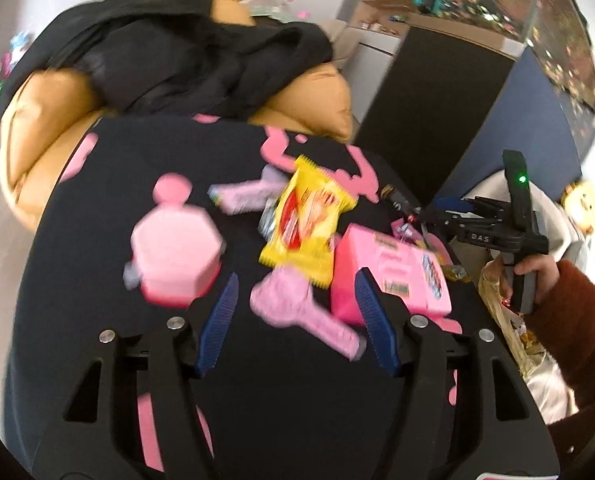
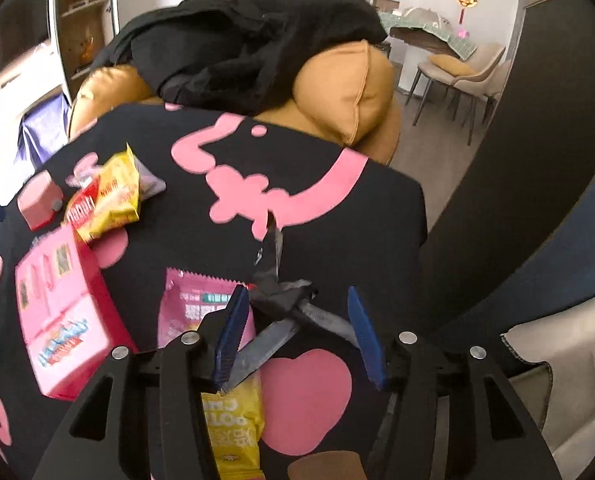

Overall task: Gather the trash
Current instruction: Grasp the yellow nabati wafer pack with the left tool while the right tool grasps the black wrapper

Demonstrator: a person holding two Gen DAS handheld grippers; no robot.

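Nearest the right wrist lens, blue ribbed pads (image 2: 229,336) of the right gripper (image 2: 297,330) stood spread, pinching nothing, a crumpled dark foil wrapper (image 2: 285,300) lying loose between them. Probably lined up to pick that up first. Beside it lay a glossy pink-and-yellow pouch (image 2: 201,308) with a serrated edge. Left gripper (image 1: 297,316) likewise hung spread and empty over a soft lilac wrapper (image 1: 293,308). Further off, scattered on the black cloth (image 1: 97,208) with pink shapes: a shiny yellow snack bag (image 1: 305,228), a stiff pink carton (image 1: 393,280). Off the table's right edge, seemingly a crinkled bag of rubbish (image 1: 509,320).
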